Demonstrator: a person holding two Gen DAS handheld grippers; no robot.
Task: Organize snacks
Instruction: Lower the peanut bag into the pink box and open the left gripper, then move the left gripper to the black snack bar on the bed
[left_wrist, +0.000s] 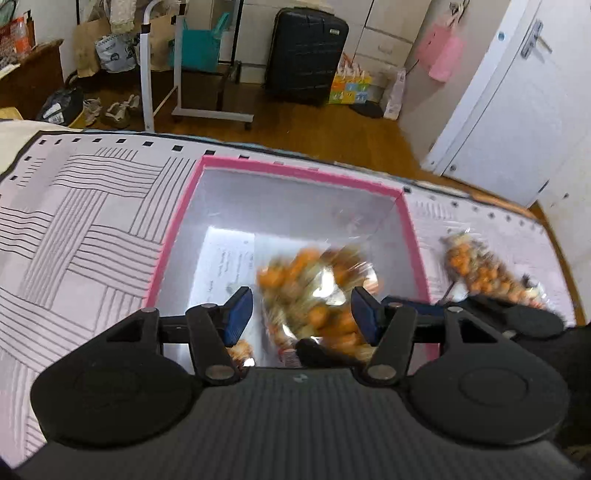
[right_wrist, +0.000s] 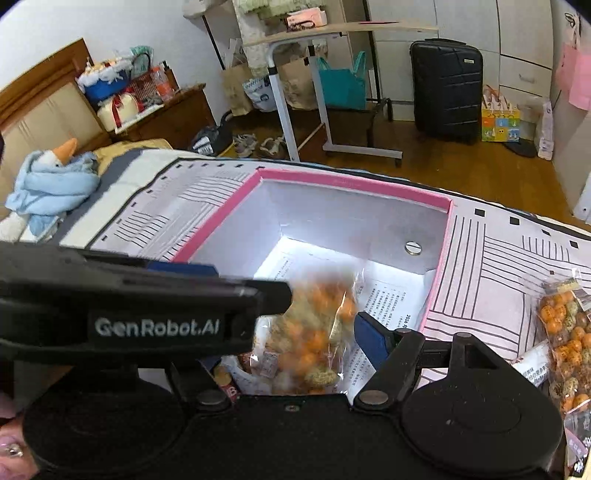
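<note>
Now the left gripper (left_wrist: 301, 312) stands unclenched, its blue pads clear of the blurred snack bag (left_wrist: 317, 291) lying between them in the pink-rimmed box (left_wrist: 295, 171). The right gripper (right_wrist: 321, 332) also gapes. Best lift straight, then fetch the second bag (left_wrist: 491, 269) to the right.

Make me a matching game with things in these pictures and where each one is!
Things:
1. black hard-shell suitcase
2. blurred clear bag of orange snacks
3. second clear bag of orange snacks
4. blue-wrapped toy goose

Places:
A. on the pink patterned cover
B. over the pink-rimmed box
C. standing on the wooden floor
D. on the bed, far left

Pairs: 1-C, 2-B, 3-A, 4-D
</note>
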